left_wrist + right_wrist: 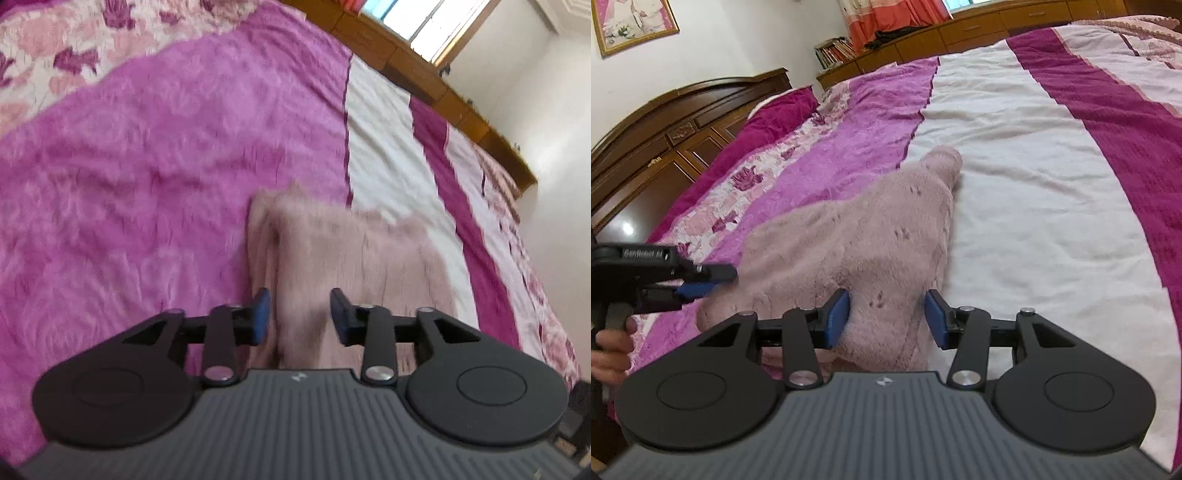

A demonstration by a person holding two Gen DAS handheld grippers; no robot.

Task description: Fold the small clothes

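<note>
Right up against the lens, the right gripper had its blue pads closed in on a thick bunch of the fluffy pink garment, the left pad sunk into the pile, the right one at the very edge of the fabric, so this read as a grasp on the near hem, though pressure on that side could not be confirmed. Over on the other side, the left gripper stood parted, its pads set apart with the garment lying under and between them; no pad visibly pressed the cloth there, and that view was blurred, so it looked released rather than clenched. From the right wrist view the left gripper came in at the garment's left edge, a hand wrapped around its handle. And where was the garment? Lying on the bedspread, straddling the seam between the purple band and the white band, one sleeve reaching away toward the far side, the body spread loosely and rumpled. As for progress, not much seemed done: no clean crease showed, no tidy rectangle, only what might be a loose overlap along one side in the left wrist view. By that reading the sleeves, the halving and the smoothing were all left to do.
</note>
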